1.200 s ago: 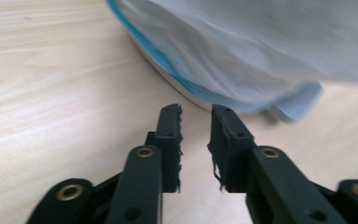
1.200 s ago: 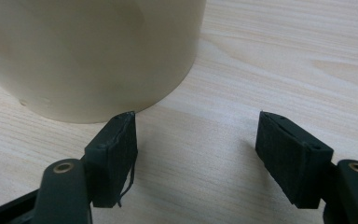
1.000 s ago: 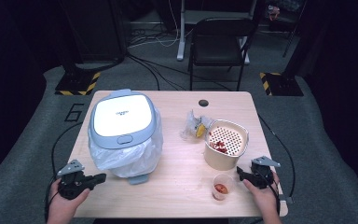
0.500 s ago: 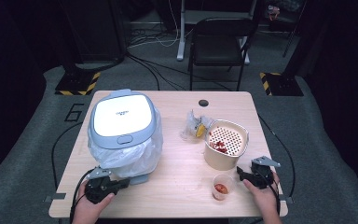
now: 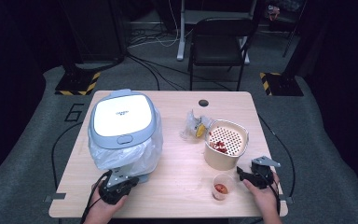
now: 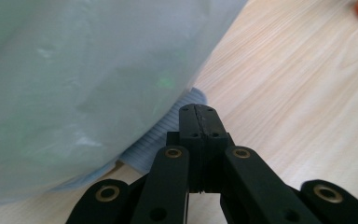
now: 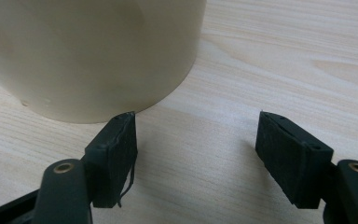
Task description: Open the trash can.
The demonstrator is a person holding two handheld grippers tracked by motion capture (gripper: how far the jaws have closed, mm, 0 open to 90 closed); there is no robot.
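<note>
1. Now, the left gripper [image 5: 117, 185] sat clenched on nothing, just near the bagged bin [image 5: 123, 133] at the table's [image 5: 177, 196] near left.
2. Meanwhile, the right gripper [image 5: 242, 173] gaped released beside the cream basket [image 5: 225, 145], near right.

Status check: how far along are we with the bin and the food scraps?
Nothing looks done: the bin lid is down, and scraps sit in the strainer tub and the small cup. In hand: the left gripper, shut, sits at the bin's base; the right gripper, open, sits beside the tub. All disposal remains.
</note>
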